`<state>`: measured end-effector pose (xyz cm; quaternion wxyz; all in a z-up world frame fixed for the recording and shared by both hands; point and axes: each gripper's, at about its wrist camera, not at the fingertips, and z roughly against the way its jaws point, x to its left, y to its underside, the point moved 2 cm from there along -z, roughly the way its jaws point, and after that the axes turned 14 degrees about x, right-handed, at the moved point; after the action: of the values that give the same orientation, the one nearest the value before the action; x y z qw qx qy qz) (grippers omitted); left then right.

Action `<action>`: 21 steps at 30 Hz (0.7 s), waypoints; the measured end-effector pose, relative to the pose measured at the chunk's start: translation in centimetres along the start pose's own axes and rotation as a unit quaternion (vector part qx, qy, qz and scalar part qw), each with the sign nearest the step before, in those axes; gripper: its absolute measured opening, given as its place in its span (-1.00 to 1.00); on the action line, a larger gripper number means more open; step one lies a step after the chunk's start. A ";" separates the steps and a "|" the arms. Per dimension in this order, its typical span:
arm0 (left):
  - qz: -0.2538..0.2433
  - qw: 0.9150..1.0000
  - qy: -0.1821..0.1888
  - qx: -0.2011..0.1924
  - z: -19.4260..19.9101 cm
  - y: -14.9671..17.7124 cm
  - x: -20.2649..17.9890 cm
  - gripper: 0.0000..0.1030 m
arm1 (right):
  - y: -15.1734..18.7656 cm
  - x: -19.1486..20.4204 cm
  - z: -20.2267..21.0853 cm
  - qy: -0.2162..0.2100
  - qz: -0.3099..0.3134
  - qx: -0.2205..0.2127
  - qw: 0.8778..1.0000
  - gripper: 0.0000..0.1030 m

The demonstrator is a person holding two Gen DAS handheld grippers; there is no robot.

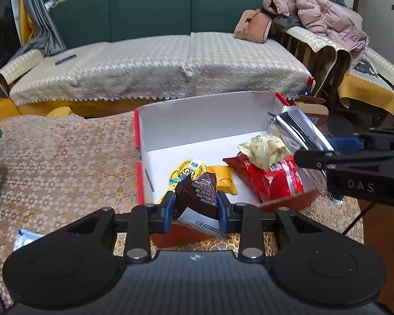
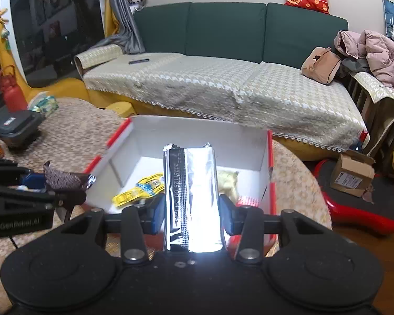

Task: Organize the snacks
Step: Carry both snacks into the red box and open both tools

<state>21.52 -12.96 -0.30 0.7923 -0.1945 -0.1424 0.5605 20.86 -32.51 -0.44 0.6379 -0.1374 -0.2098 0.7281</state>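
A red box with a white inside (image 1: 197, 120) (image 2: 249, 141) stands on the table. In it lie a yellow Minions packet (image 1: 187, 172) (image 2: 139, 190), a small yellow packet (image 1: 223, 179), a red bag (image 1: 275, 178) and a pale yellow packet (image 1: 265, 151) (image 2: 227, 181). My left gripper (image 1: 195, 210) (image 2: 52, 183) is shut on a brown snack packet (image 1: 199, 194) (image 2: 65, 181) over the box's near left edge. My right gripper (image 2: 190, 210) (image 1: 317, 155) is shut on a silver foil packet (image 2: 190, 197) (image 1: 299, 131) held over the box's right side.
The table wears a beige patterned cloth (image 1: 65, 162). A white-blue packet (image 1: 26, 237) lies at its near left. A black case (image 2: 15, 128) and a green tissue pack (image 2: 43, 103) sit far left. A sofa (image 1: 157, 63) stands behind; a cardboard box (image 2: 352, 173) rests on a red board.
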 end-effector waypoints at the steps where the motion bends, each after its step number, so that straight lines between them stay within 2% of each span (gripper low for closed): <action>1: -0.001 1.000 0.003 0.005 -0.5 -0.4 0.0 -0.38 | -0.6 -0.3 -0.7 0.006 -0.001 0.004 1.000 -0.18; 7: 0.000 0.999 0.000 0.040 -4.3 -2.2 -0.2 -0.38 | -1.7 -1.3 -4.6 0.015 -0.011 0.036 0.999 -0.18; 13: -0.011 0.997 -0.013 0.072 -7.5 -2.8 -0.5 -0.38 | -1.7 -0.3 -7.4 0.029 0.010 0.057 0.998 -0.18; 21: -0.010 0.995 -0.008 0.097 -9.6 -2.5 -0.7 -0.35 | -1.8 -0.7 -8.9 0.032 0.008 0.066 0.997 -0.18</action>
<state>27.63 -15.78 -7.66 0.8118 -0.1109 -0.0963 0.5652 26.73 -31.89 -7.36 0.6458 -0.1199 -0.1403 0.7408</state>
